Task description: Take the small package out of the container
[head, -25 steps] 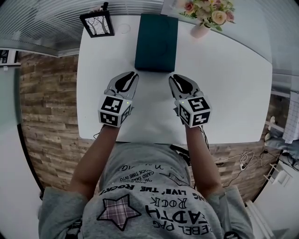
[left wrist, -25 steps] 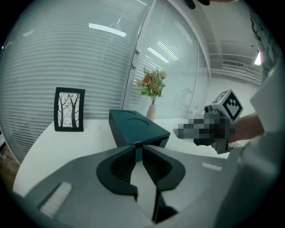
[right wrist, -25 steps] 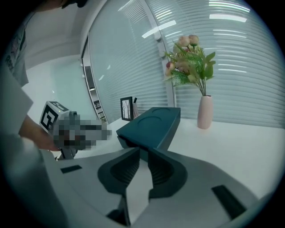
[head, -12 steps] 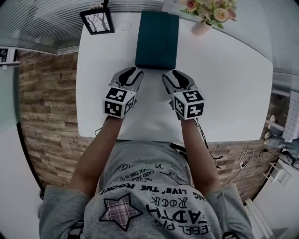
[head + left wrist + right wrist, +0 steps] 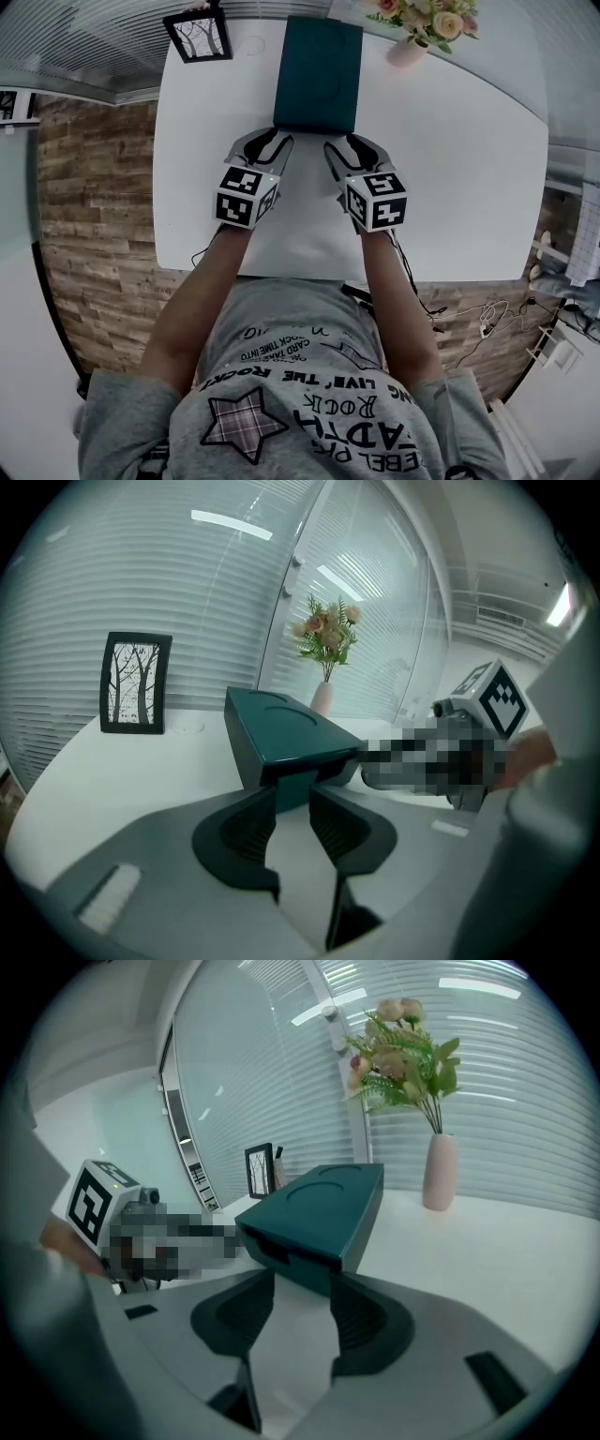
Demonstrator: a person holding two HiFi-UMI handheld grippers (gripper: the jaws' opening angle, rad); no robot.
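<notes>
Reaching forward over the near edge of the white tabletop (image 5: 469, 187) with both forearms, almost parallel, wrists tipped downward. Holding the left claw (image 5: 267, 142) just short of the near left corner of the dark teal container (image 5: 317, 66), jaws just opened a little way, nothing between them. Holding the right claw (image 5: 349, 150) likewise before the near right corner, jaws just opened wider, also empty. Small package out of sight in every view. Farther back: picture frame (image 5: 197, 36) at left, vase of flowers (image 5: 405, 52) at right
</notes>
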